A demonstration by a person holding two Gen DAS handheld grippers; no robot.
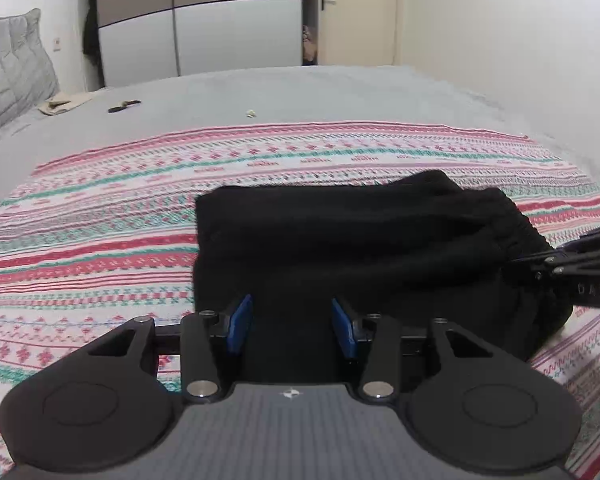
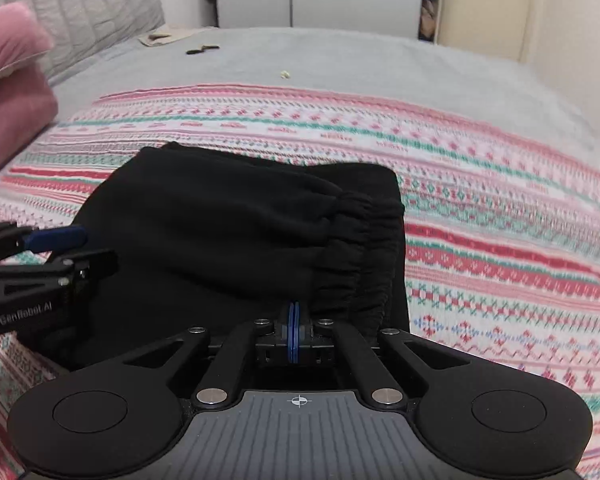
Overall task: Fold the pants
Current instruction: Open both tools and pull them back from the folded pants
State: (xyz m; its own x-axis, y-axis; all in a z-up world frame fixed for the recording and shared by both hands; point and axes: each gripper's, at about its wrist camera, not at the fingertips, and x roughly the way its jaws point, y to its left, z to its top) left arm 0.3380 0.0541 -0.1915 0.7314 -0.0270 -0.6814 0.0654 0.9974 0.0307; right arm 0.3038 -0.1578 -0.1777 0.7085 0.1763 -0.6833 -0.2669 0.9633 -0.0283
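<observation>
The black pants (image 1: 340, 240) lie folded into a thick bundle on the striped pink, white and green blanket (image 1: 100, 220). My left gripper (image 1: 292, 328) is open, its blue pads apart over the near edge of the bundle, with nothing between them. My right gripper (image 2: 294, 320) has its blue pads pressed together at the near edge of the pants (image 2: 220, 220), beside the gathered elastic waistband (image 2: 356, 248); I cannot tell if cloth is pinched between them. The right gripper also shows at the right edge of the left wrist view (image 1: 516, 264). The left gripper shows at the left of the right wrist view (image 2: 80, 248).
The blanket lies on a grey bed (image 1: 300, 88). A small dark object (image 1: 124, 106), a beige cloth (image 1: 66, 103) and a small pale scrap (image 1: 251, 112) lie far back. A pink pillow (image 2: 8, 80) and grey headboard (image 2: 92, 4) are at the left. Wardrobe (image 1: 204, 20) and door (image 1: 356, 12) stand behind.
</observation>
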